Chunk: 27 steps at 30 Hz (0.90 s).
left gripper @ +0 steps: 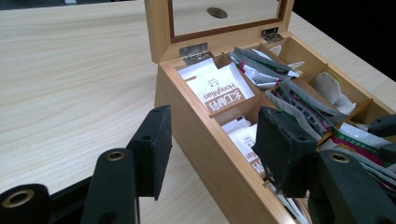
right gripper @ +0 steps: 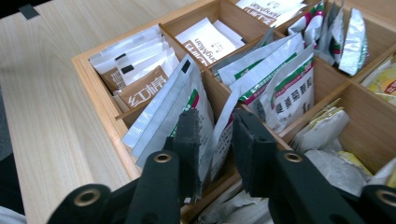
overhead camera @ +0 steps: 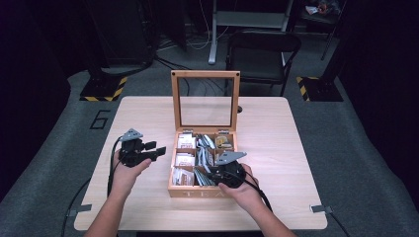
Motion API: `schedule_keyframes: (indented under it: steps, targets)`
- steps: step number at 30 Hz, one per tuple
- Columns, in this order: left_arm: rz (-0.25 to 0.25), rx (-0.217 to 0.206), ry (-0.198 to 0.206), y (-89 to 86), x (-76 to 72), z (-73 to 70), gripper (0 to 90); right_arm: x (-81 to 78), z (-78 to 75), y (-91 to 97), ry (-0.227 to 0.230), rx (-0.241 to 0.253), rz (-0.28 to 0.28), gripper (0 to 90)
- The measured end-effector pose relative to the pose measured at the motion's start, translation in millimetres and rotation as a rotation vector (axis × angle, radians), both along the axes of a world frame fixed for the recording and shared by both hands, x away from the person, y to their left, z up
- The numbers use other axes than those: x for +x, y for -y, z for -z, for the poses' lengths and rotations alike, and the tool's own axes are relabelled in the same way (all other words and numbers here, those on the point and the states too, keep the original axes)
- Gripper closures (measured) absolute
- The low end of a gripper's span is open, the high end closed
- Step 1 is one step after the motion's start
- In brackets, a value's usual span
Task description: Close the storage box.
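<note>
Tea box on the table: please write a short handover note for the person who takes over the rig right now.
Right gripper: down in the tea box, front middle compartment, jaws around a silver tea sachet; I cannot tell if the pads already press it.
Left gripper: jaws open, empty, held above the table left of the box.
Done: lid stands open.
Left: close on the sachet, lift it out. No sachet lies outside the box yet.
</note>
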State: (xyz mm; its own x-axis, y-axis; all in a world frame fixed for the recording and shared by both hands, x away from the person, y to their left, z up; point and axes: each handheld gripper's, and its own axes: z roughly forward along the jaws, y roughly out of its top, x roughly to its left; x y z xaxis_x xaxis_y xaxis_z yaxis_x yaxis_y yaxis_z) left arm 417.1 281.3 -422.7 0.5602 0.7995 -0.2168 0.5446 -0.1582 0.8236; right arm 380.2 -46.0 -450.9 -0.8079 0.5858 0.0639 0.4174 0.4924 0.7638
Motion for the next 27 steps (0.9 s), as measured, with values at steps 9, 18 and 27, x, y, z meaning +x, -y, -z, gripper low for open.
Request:
schedule_keyframes:
  steps: [9,18,27]
  targets:
    - [0.002,-0.003,-0.006,-0.2,0.2,1.9,46.4,1.7,5.7,-12.0,0.013,-0.032,-0.002,80.0]
    - [0.002,-0.013,0.001,0.4,-0.2,0.1,46.4,2.1,9.7,-14.5,0.003,-0.05,-0.008,79.1]
    - [-0.002,-0.011,0.004,0.5,-2.5,-1.1,46.4,2.9,12.1,-15.0,-0.001,-0.059,-0.023,89.1]
